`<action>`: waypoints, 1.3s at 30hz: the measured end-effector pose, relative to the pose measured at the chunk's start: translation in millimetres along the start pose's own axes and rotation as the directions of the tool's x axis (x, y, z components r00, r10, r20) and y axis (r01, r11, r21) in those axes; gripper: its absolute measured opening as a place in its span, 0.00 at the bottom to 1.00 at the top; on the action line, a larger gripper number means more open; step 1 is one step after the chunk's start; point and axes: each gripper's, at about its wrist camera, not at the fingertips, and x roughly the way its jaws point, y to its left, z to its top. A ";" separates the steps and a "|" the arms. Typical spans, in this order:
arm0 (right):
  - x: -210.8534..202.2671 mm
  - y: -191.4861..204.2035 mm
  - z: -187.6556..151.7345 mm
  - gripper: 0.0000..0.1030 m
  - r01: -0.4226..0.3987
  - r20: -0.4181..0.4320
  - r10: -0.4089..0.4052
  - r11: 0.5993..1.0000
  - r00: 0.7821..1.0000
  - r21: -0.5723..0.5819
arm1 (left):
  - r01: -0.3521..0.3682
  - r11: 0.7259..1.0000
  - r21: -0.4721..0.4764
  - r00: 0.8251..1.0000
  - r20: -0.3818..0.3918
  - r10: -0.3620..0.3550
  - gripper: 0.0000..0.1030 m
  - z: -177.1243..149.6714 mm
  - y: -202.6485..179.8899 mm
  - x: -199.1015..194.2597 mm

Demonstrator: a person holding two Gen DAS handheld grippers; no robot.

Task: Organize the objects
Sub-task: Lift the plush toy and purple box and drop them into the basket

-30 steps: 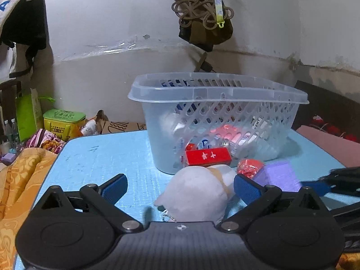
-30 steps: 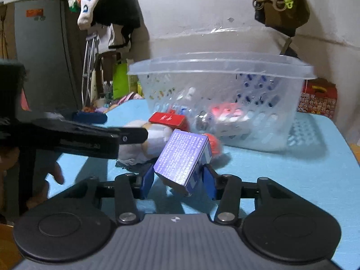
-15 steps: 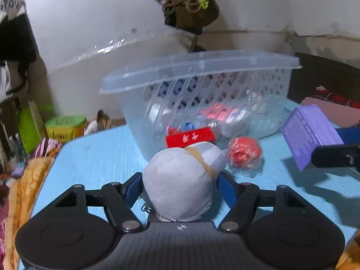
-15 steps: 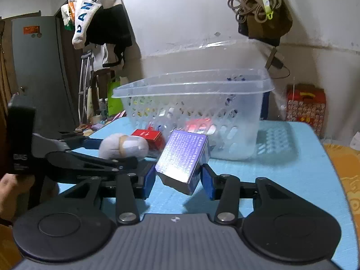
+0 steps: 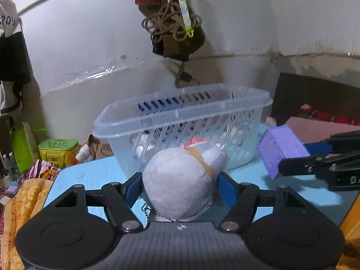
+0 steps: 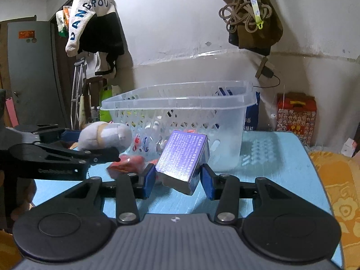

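While the left wrist view is considered, the left hand-held gripper is seen clamped on a grey plush toy, whose rounded end faces the camera and whose long axis runs forward, away from the lens, toward the clear plastic basket. The basket is seen straight ahead and somewhat higher in the frame than the toy, its rim lying above the toy's top; its long axis runs across the view. The toy appears to be held clear of the blue tabletop. To the right, a purple box is held by the right hand-held gripper, just beside the basket's right end.

When the right wrist view is taken, the right hand-held gripper is seen closed on the purple box, which is tilted, its broad printed face turned up toward the camera. The basket lies directly ahead and above the box, its near wall close behind it. The plush toy is seen at left in the left hand-held gripper, beside the basket's left end. A red item lies on the tabletop between the two, blurred.

It is judged that both loads must be raised above the rim and carried forward; neither is clearly nearer.
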 end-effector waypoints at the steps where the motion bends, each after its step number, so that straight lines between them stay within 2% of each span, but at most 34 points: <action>1: -0.1 1.8 1.4 0.46 0.004 0.004 -0.004 1.000 1.000 -0.005 | 0.002 1.000 -0.004 1.000 0.006 -0.002 0.72 1.5 1.4 -1.0; 15: 1.3 16.4 8.1 0.45 0.013 0.026 -0.012 0.998 1.000 -0.053 | 0.012 0.998 -0.060 0.998 0.060 -0.008 0.72 9.1 20.4 -15.9; 27: -23.2 12.9 29.8 0.45 0.027 0.127 -0.019 0.998 0.992 -0.055 | 0.024 0.995 -0.096 0.993 0.122 -0.012 0.72 22.1 31.3 -30.2; 35: -20.7 17.3 63.4 0.45 0.070 0.155 -0.058 0.994 0.986 -0.078 | 0.057 0.987 -0.149 0.985 0.170 -0.031 0.72 56.5 42.1 -33.1; 39: -1.8 17.0 92.3 0.45 0.100 0.159 -0.085 0.991 0.984 -0.091 | 0.054 0.983 -0.178 0.986 0.164 -0.024 0.72 90.4 48.1 -19.2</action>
